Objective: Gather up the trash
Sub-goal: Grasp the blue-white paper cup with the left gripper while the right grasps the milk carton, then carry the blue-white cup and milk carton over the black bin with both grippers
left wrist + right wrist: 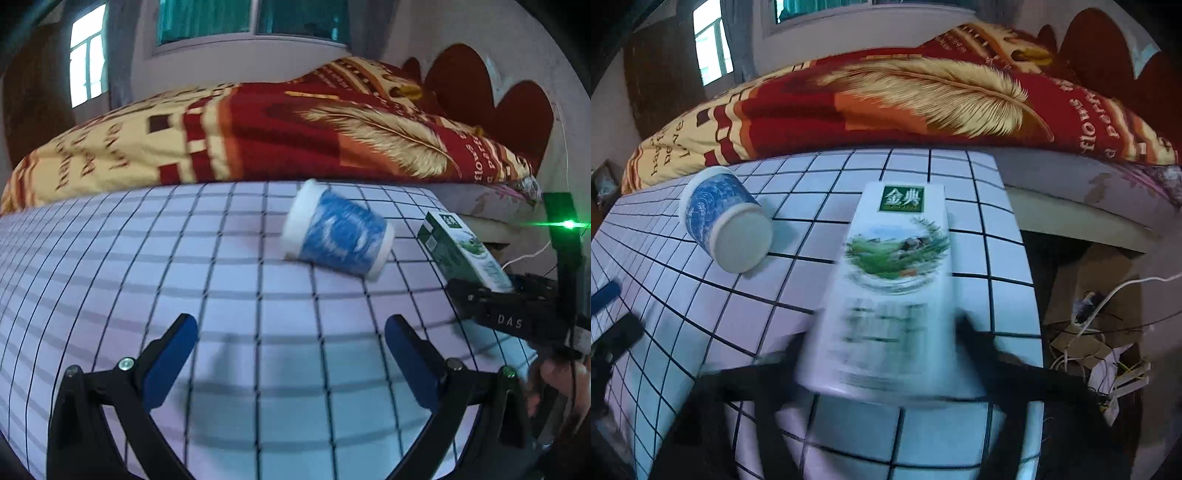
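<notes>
The right gripper (886, 343) pinches a white-green milk carton (890, 280) by its sides, while the left gripper (291, 354) stands spread with nothing between. Beyond, a blue-white paper cup (336, 236) lies on its side on the checked tablecloth (221, 295) — its inside cannot be seen. Behind is a bed with a red-yellow feather blanket (258, 136).

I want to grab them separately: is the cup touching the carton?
Apart. In the left wrist view, grid cloth shows between the cup and the carton; the right wrist view shows the same gap.
</notes>
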A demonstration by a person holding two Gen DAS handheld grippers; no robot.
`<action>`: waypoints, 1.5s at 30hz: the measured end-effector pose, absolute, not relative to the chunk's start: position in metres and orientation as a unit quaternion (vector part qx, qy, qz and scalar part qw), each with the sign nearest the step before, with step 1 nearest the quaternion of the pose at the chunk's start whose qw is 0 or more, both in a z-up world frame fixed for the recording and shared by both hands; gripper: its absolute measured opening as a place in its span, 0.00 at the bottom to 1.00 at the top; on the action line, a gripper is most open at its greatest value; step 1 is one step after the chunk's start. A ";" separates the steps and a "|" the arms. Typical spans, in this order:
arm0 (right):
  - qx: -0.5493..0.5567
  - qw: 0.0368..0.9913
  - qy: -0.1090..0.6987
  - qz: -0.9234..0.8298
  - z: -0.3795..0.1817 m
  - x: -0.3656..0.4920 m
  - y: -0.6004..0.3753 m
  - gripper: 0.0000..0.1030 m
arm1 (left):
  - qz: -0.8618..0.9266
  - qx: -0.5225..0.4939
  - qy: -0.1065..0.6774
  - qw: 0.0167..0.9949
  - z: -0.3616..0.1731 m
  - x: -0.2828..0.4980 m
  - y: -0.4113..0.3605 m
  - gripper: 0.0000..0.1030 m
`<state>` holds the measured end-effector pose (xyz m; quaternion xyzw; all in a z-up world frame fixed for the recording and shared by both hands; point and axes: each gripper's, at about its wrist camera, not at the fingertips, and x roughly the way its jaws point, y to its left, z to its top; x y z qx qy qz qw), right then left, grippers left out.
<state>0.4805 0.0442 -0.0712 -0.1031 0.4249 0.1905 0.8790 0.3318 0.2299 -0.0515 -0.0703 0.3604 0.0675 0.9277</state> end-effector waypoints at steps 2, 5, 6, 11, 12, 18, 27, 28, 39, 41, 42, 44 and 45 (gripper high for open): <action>-0.096 0.874 0.428 0.207 -0.070 0.488 0.040 0.56 | 0.064 -0.055 0.363 0.928 -0.052 0.349 0.223 0.99; -0.101 0.874 0.425 0.215 -0.070 0.490 0.039 0.56 | 0.060 -0.050 0.364 0.928 -0.054 0.365 0.214 0.99; -0.099 0.874 0.423 0.217 -0.070 0.490 0.038 0.56 | 0.058 -0.048 0.367 0.927 -0.056 0.370 0.211 0.99; -0.098 0.873 0.422 0.222 -0.071 0.491 0.040 0.56 | 0.075 -0.042 0.382 0.920 -0.066 0.389 0.209 0.99; -0.100 0.873 0.423 0.224 -0.071 0.491 0.040 0.56 | 0.089 -0.046 0.381 0.919 -0.065 0.389 0.216 0.99; -0.097 0.871 0.422 0.231 -0.071 0.492 0.042 0.56 | 0.154 -0.118 0.352 0.916 -0.060 0.356 0.256 0.98; -0.101 0.867 0.421 0.246 -0.071 0.498 0.056 0.56 | 0.129 -0.095 0.362 0.918 -0.049 0.396 0.223 0.97; -0.101 0.866 0.422 0.247 -0.070 0.500 0.057 0.56 | 0.134 -0.095 0.376 0.912 -0.054 0.402 0.225 0.93; -0.104 0.870 0.415 0.245 -0.064 0.483 0.050 0.55 | 0.098 -0.075 0.387 0.914 -0.061 0.373 0.232 0.59; -0.099 0.872 0.411 0.245 -0.058 0.473 0.047 0.55 | 0.094 -0.066 0.376 0.920 -0.054 0.354 0.227 0.58; -0.096 0.874 0.409 0.245 -0.054 0.467 0.045 0.55 | 0.091 -0.063 0.373 0.921 -0.050 0.345 0.225 0.58; -0.092 0.875 0.406 0.245 -0.048 0.455 0.042 0.55 | 0.084 -0.061 0.368 0.924 -0.045 0.332 0.223 0.58; -0.091 0.877 0.404 0.246 -0.043 0.448 0.040 0.55 | 0.081 -0.056 0.365 0.926 -0.041 0.323 0.219 0.57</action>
